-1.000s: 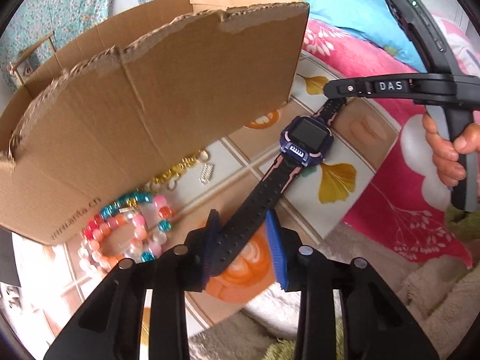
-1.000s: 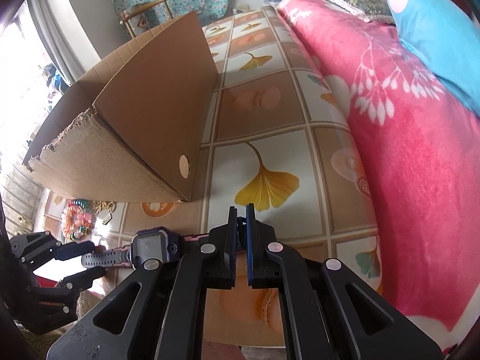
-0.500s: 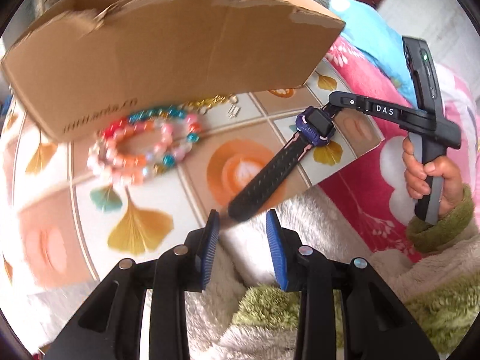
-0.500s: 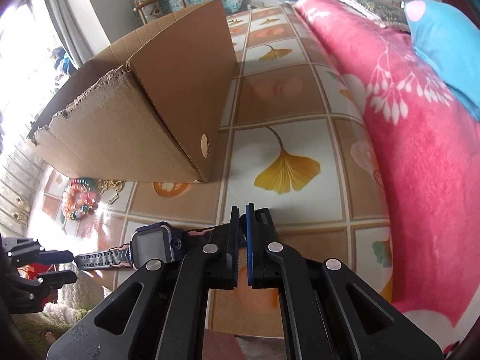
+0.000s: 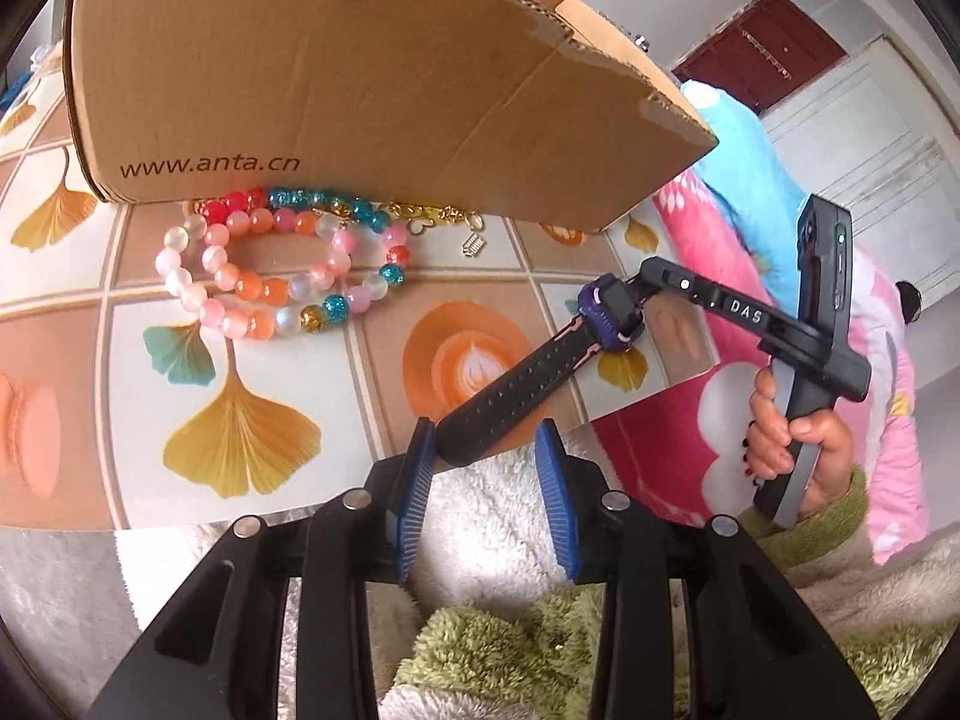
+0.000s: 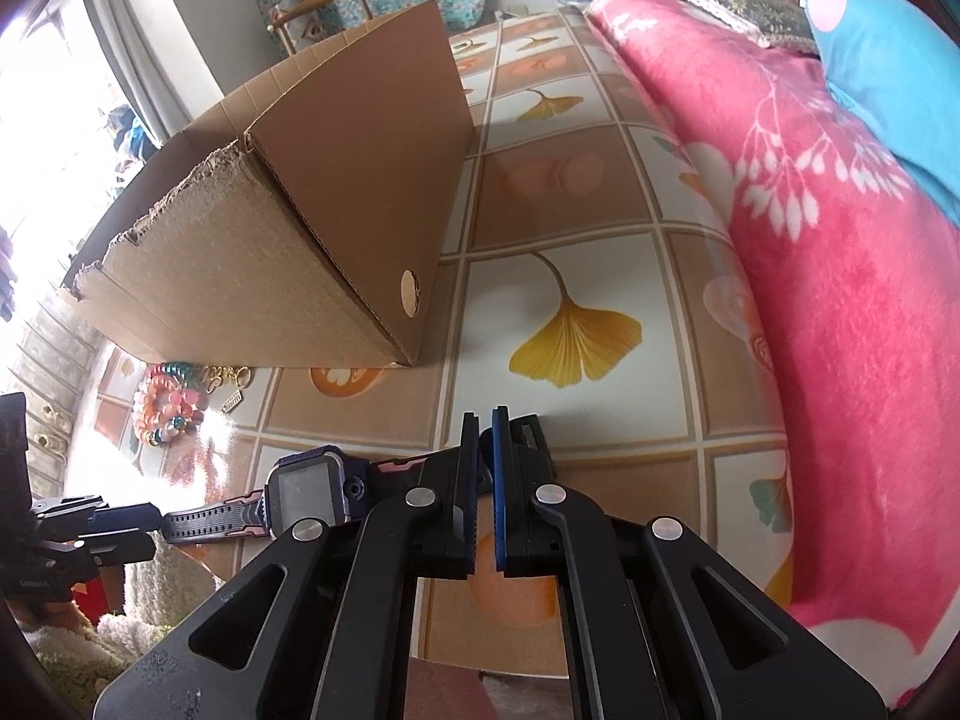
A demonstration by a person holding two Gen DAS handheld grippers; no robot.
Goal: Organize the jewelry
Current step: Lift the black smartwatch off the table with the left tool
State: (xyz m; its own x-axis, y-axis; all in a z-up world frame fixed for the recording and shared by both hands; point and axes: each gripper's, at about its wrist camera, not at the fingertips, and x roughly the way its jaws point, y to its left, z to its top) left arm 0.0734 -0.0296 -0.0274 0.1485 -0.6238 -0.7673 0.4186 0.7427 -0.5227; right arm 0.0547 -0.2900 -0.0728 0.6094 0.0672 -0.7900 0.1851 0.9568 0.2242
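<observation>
A dark purple smartwatch (image 5: pixel 612 309) with a black strap hangs just over the tiled table top (image 5: pixel 270 408). My right gripper (image 5: pixel 645 276) is shut on its far strap, and in the right wrist view the right gripper (image 6: pixel 485 420) pinches that strap beside the watch (image 6: pixel 303 495). My left gripper (image 5: pixel 483 462) is open, with the free strap end (image 5: pixel 474 438) lying between its blue pads, against the left one and apart from the right one. The left gripper (image 6: pixel 157 531) also shows at the left edge of the right wrist view.
A torn cardboard box (image 5: pixel 360 90) stands behind. Bead bracelets (image 5: pixel 270 270), a gold chain (image 5: pixel 432 216) and a small silver charm (image 5: pixel 474 245) lie at its foot. A pink blanket (image 6: pixel 840 330) and blue pillow (image 6: pixel 888 60) border the table on the right. A hand (image 5: pixel 780 438) holds the right gripper.
The left gripper rolled and drew back along the strap, from around its middle to just its tip. The right gripper kept the watch almost still.
</observation>
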